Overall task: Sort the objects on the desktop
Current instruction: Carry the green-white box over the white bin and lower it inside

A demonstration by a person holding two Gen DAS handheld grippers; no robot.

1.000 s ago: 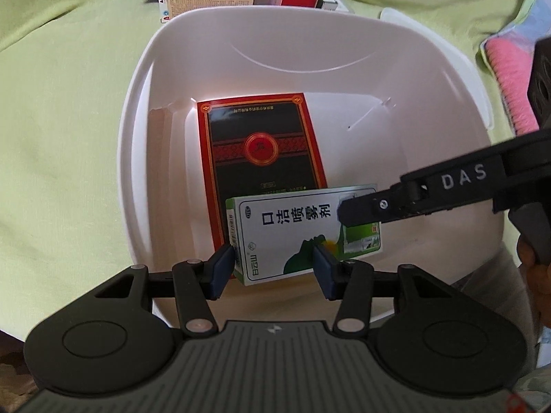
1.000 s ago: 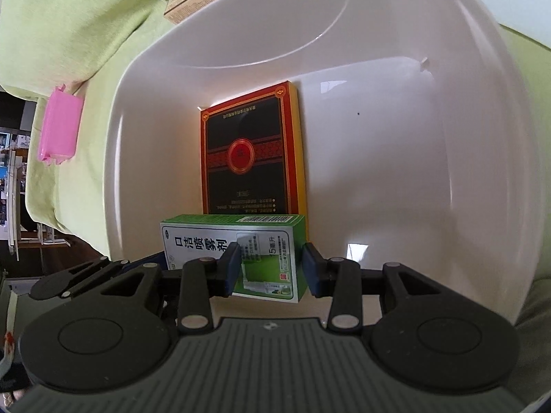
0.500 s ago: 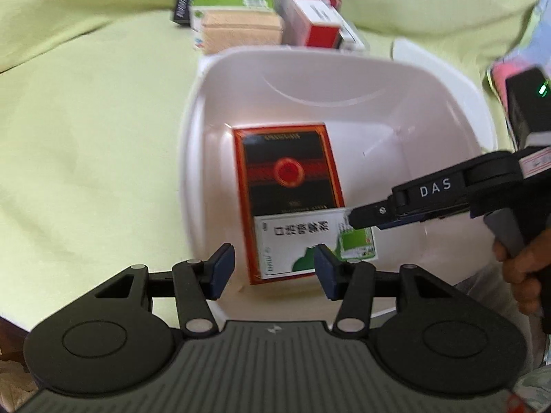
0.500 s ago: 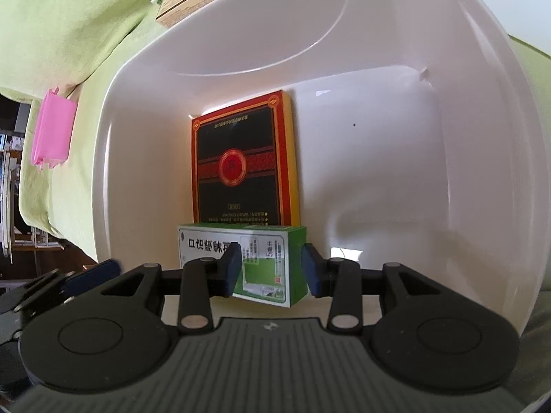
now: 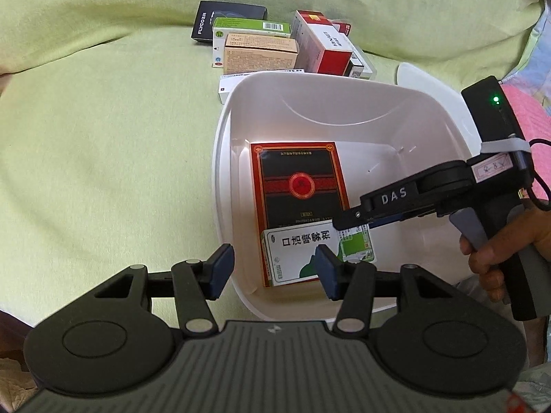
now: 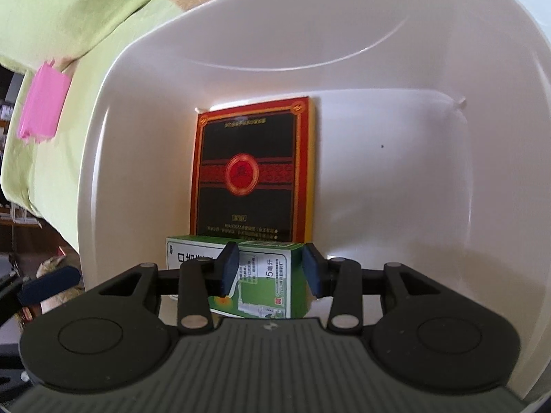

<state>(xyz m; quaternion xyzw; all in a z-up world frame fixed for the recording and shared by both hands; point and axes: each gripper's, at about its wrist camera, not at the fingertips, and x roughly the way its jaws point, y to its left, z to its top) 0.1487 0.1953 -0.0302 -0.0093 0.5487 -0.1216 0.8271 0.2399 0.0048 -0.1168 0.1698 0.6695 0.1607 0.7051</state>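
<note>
Left wrist view: both hand-held grippers, left point(image 5: 272, 271) and right point(image 6: 270, 268), spread wide, gripping nothing.

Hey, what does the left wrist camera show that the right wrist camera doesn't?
Left only: the whole pile of boxes beyond the bin, and the right gripper reaching in, held by a hand.
Right only: the pink object on the green cloth.
Both: the white bin, with the red-and-black box and green-and-white box inside.
</note>
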